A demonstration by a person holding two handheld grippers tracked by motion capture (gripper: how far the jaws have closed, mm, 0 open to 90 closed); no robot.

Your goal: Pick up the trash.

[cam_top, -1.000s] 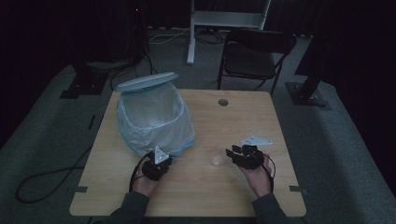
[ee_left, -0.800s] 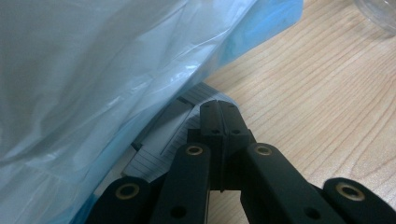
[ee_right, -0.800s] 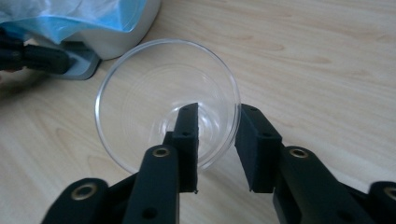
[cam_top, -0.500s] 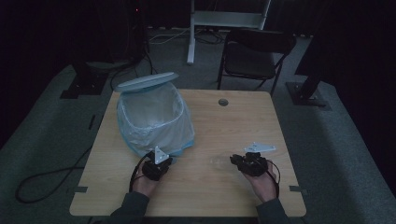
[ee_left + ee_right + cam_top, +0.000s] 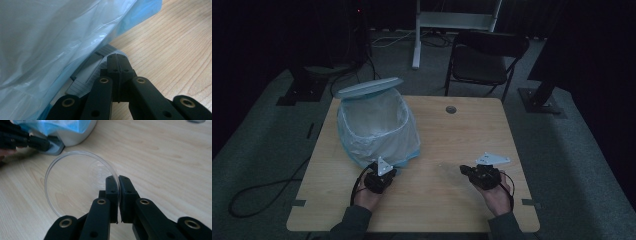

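High view: a bin (image 5: 377, 127) with a blue bag blocks the table's left side, lid up. The right gripper (image 5: 117, 185) has just been closing and pinches a clear cup (image 5: 80, 182) lying sideways, mouth toward it. The left gripper (image 5: 117, 62) is clenched, touching the bin's pedal (image 5: 87, 72). The wooden table (image 5: 452, 140) stands in a dark room.

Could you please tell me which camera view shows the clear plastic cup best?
The right gripper view: the clear cup lies large there, its rim pinched by the right gripper. The high view gives a faint smudge.

High view dim, murky; both gripper views bright, sharp.
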